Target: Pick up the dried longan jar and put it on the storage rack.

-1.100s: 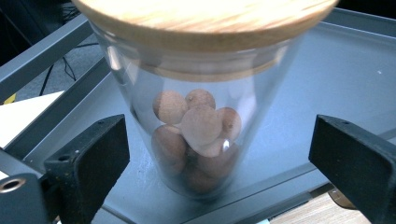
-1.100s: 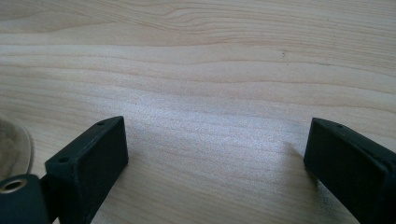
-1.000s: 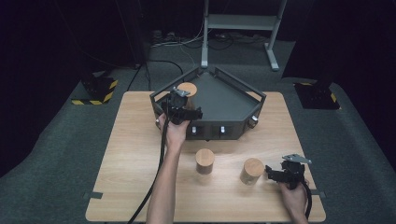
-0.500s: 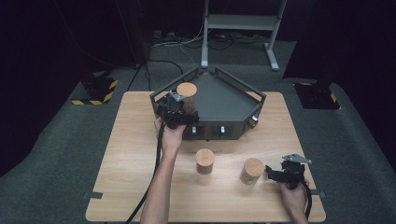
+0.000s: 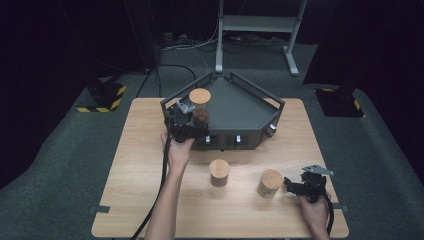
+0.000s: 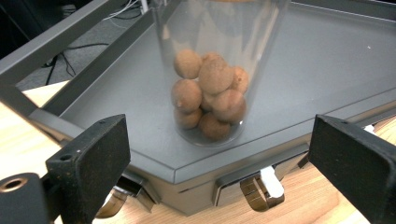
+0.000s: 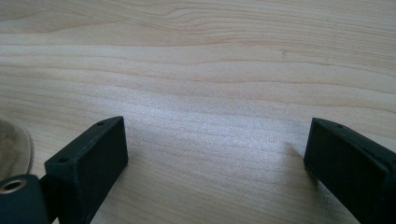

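That clear jar [image 6: 212,70] centre frame looks slick and top-heavy. Your left tongs [image 6: 219,172] gape wide and empty, so grab low, around the nuts [image 6: 210,95].

Jar [image 5: 200,102] on tray [image 5: 240,107], rear of table [image 5: 140,200]; two jars [image 5: 219,172] in front.

Wooden table [image 5: 150,150], pale grain, standing on grey carpeted floor [image 5: 60,165]. Landmark: dark grey angular tray [image 5: 240,105] at the table's far middle, resting directly on the top, with metal latches along its near wall. Just in front of the tray, a jar with a wooden lid [image 5: 219,172] stands upright on the bare wood. A second lidded jar [image 5: 270,183] stands nearer the front edge and to the right of the tray's near wall, apart from the first.
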Available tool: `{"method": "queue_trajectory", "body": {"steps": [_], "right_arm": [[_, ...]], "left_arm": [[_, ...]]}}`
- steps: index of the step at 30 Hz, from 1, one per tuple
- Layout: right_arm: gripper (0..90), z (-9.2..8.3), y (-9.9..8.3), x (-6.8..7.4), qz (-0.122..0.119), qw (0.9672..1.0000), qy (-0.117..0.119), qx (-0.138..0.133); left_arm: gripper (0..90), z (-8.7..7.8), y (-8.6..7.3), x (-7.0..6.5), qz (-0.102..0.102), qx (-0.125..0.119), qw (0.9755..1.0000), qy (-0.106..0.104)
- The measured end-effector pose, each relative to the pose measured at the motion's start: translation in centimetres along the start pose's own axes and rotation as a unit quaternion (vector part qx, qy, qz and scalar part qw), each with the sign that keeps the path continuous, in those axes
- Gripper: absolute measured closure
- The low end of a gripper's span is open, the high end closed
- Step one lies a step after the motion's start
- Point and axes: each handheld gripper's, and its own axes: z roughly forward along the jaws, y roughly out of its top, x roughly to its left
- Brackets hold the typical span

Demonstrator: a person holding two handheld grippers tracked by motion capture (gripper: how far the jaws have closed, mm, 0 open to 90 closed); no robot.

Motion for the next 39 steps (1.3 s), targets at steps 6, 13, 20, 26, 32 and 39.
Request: {"method": "queue_trajectory", "body": {"steps": [6, 13, 20, 26, 32, 39], "right_arm": [[6.0, 0.0, 0.0, 0.0, 0.0, 1.0, 0.0, 0.0], [6.0, 0.0, 0.0, 0.0, 0.0, 1.0, 0.0, 0.0], [6.0, 0.0, 0.0, 0.0, 0.0, 1.0, 0.0, 0.0], [6.0, 0.0, 0.0, 0.0, 0.0, 1.0, 0.0, 0.0], [6.0, 0.0, 0.0, 0.0, 0.0, 1.0, 0.0, 0.0], [6.0, 0.0, 0.0, 0.0, 0.0, 1.0, 0.0, 0.0]], "left_arm": [[5.8, -0.7, -0.5, 0.1, -0.002, -0.002, 1.0, -0.003], [5.8, -1.5, -1.2, 0.1, -0.004, -0.002, 1.0, -0.001], [5.9, -2.0, -1.8, 0.3, -0.007, -0.004, 1.0, 0.0], [5.9, -2.2, -2.2, 0.4, -0.01, -0.005, 0.9999, -0.003], [5.9, -2.4, -2.8, 0.6, -0.012, -0.007, 0.9999, -0.006], [5.9, -2.7, -3.4, 1.1, -0.016, -0.006, 0.9998, -0.005]]}}
